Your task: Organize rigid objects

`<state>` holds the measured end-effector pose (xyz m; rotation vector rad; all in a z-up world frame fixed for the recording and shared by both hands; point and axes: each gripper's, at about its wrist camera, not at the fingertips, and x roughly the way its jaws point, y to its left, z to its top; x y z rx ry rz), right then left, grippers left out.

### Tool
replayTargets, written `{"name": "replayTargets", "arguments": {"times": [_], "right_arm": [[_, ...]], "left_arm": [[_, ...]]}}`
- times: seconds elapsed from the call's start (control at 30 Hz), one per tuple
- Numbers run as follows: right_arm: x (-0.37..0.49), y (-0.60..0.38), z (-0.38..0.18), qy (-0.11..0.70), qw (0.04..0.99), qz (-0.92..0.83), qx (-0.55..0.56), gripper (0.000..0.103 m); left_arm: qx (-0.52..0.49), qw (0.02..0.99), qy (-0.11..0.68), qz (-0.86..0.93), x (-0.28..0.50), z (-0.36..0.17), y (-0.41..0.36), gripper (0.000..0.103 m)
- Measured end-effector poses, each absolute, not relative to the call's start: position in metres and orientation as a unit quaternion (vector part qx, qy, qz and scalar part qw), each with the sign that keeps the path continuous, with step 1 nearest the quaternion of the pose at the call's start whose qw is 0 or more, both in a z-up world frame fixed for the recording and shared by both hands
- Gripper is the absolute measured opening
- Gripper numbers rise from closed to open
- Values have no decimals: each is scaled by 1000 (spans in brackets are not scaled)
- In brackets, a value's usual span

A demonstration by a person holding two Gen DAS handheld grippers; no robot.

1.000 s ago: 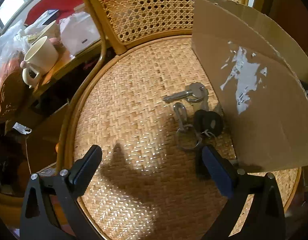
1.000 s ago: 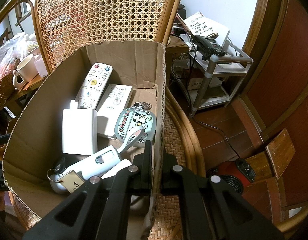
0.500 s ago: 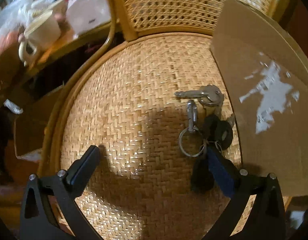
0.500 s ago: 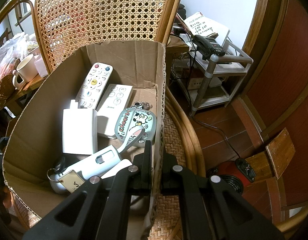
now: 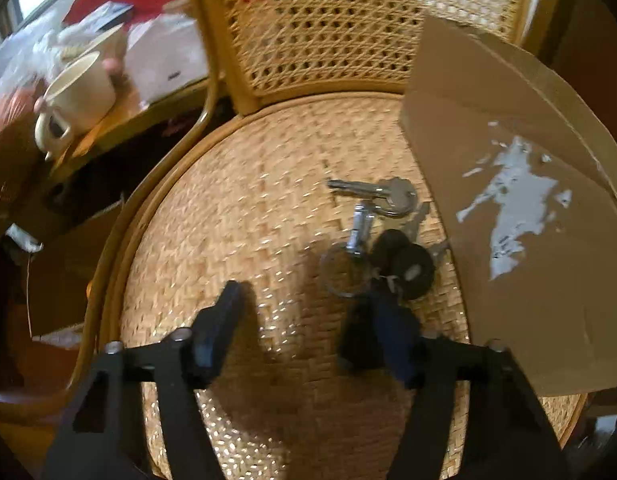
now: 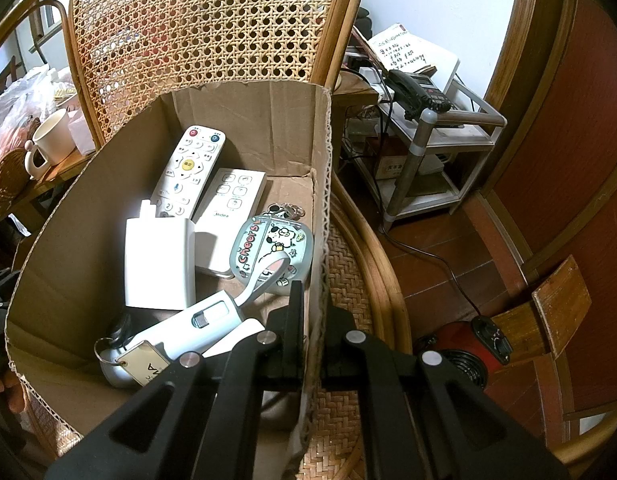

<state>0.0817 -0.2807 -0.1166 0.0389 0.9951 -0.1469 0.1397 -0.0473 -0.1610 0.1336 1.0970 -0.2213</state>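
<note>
A bunch of keys [image 5: 382, 236] with silver keys, a ring and black fobs lies on the woven chair seat [image 5: 248, 208], against the cardboard box [image 5: 520, 216]. My left gripper [image 5: 308, 312] is open just short of the keys, its right finger [image 5: 392, 328] touching the dark tag of the bunch. My right gripper [image 6: 312, 300] is shut on the box's right wall [image 6: 322, 200]. Inside the box lie two white remotes [image 6: 188, 172], a white charger block [image 6: 160, 264], a cartoon keychain case [image 6: 274, 248] and a tagged key [image 6: 144, 364].
A cream mug [image 5: 78, 100] and bags sit on a side table left of the chair. A metal shelf with a telephone [image 6: 416, 92] stands to the right, and a red heater [image 6: 460, 348] on the wooden floor.
My left gripper has moved toward the keys and its fingers have narrowed, the right finger now at the dark tag. The right gripper and box have not moved.
</note>
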Motion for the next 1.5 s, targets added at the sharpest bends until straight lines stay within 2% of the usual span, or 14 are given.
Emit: {"name": "replayTargets", "arguments": {"times": [0.17, 0.23, 0.3, 0.33, 0.47, 0.77, 1.17, 1.37, 1.5], "right_arm": [[82, -280, -116, 477, 876, -70, 19, 8], [82, -281, -116, 477, 876, -70, 19, 8], [82, -281, -116, 477, 876, -70, 18, 8], [82, -281, -116, 477, 876, -71, 18, 8], [81, -281, -116, 477, 876, -70, 18, 8], [81, -280, -117, 477, 876, -71, 18, 8], [82, -282, -116, 477, 876, -70, 18, 8], [81, -281, -117, 478, 876, -70, 17, 8], [81, -281, -117, 477, 876, -71, 19, 8]], "left_arm": [[51, 853, 506, -116, 138, -160, -49, 48], [46, 856, 501, -122, 137, -160, -50, 34], [45, 853, 503, -133, 134, -159, -54, 14], [48, 850, 507, -135, 133, -158, -58, 12], [73, 847, 510, -134, 130, -157, -66, 12], [24, 856, 497, -142, 127, -123, -50, 11], [17, 887, 441, -135, 108, -73, -41, 10], [22, 895, 427, -130, 102, -59, -37, 0], [18, 896, 422, -134, 103, -54, -34, 0]]}}
